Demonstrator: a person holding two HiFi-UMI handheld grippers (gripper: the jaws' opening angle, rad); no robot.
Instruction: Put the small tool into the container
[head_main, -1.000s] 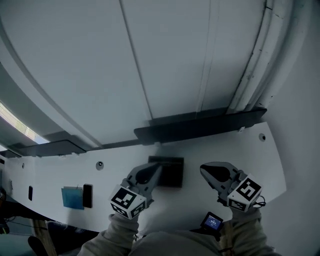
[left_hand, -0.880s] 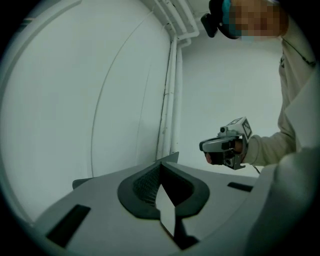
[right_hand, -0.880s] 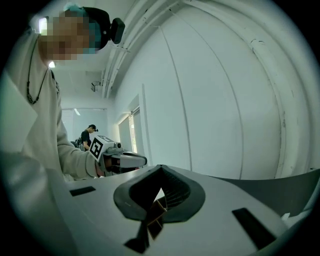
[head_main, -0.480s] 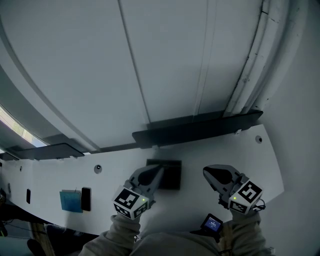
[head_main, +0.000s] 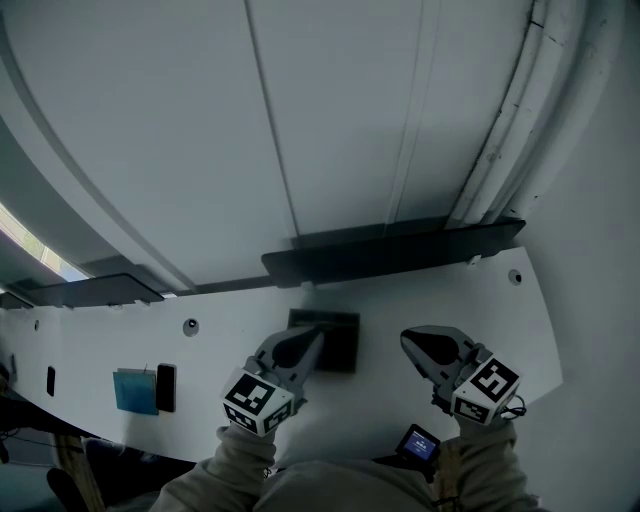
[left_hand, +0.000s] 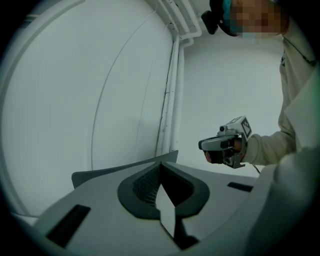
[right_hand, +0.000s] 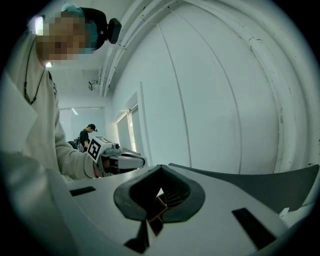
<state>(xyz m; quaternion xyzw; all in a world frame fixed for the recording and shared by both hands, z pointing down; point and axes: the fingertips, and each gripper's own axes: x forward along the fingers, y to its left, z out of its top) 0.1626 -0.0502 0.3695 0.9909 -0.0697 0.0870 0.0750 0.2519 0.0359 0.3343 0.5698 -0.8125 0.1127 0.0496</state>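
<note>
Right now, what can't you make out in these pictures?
Small tool: in no view; both gripper views face the wall.
Dark box interior: head view, too dark, and the left gripper overlaps its left part.
Small screen at the bottom edge: head view, too small to read.

Spotted the container (head_main: 342, 345): dark, square, low, lying flat on the white desk (head_main: 430, 295), toward its far edge, left part covered from above. Couldn't see inside. Couldn't pick out the small tool for certain.
</note>
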